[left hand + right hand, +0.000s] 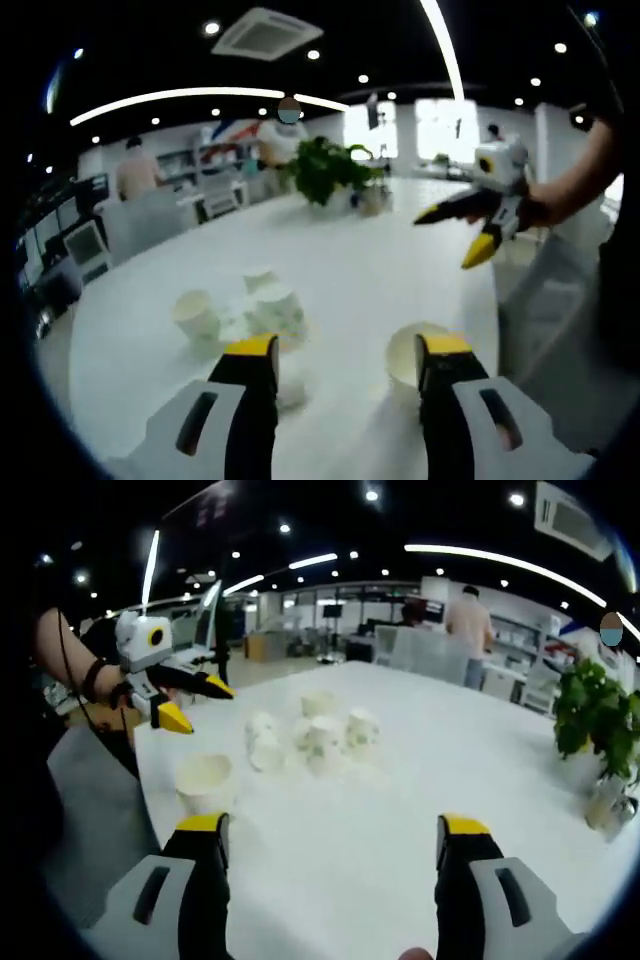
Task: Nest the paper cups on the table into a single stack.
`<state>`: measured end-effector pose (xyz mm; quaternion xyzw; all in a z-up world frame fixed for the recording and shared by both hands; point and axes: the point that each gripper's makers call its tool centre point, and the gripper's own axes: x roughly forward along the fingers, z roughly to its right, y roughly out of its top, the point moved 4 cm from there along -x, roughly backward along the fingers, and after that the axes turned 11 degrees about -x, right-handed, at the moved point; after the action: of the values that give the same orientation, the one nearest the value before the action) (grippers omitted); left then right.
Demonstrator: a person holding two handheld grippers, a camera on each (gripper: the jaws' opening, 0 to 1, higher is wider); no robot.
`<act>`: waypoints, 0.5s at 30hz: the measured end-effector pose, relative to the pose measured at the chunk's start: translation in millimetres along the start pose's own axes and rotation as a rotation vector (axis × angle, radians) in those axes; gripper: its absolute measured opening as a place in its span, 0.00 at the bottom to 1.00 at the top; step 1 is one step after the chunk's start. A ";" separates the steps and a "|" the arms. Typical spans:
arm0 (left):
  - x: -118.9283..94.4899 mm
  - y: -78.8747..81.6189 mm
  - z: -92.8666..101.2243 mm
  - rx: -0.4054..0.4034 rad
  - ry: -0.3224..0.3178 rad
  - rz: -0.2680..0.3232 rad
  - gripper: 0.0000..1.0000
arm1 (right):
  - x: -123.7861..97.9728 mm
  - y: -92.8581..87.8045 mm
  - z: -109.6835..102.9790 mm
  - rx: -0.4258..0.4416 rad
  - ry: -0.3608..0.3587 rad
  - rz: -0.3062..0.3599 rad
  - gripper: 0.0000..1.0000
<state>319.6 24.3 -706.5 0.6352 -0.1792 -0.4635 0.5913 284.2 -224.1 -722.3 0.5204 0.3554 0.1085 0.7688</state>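
While both grippers are being held spread and empty | left gripper (345,375) is being shown by a lone cup (408,362) | right gripper (332,855) is being shown facing clustered cups (318,735), plant (597,712) beside.

A broad white worktop (400,810) carries a cluster of white paper cups (310,735), one separate cup (205,780) near its edge, and a leafy green potted plant (595,715).
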 end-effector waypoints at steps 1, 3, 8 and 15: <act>-2.1 1.2 -5.2 -0.004 0.012 0.002 0.53 | 0.2 -0.5 -0.9 0.003 -0.001 -0.001 0.83; -5.0 1.2 -14.1 -0.010 0.032 -0.002 0.53 | 0.6 -1.5 -2.3 0.007 -0.002 -0.001 0.83; -9.5 1.3 -35.3 -0.063 0.072 0.014 0.52 | 1.8 -3.1 -6.7 0.014 -0.004 -0.008 0.83; -7.5 -4.6 -55.8 -0.081 0.093 -0.018 0.51 | 2.5 -2.5 -3.7 0.011 -0.014 -0.016 0.82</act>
<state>358.9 63.8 -715.1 0.6333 -0.1268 -0.4455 0.6200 283.0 -221.2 -726.4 0.5227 0.3546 0.0966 0.7692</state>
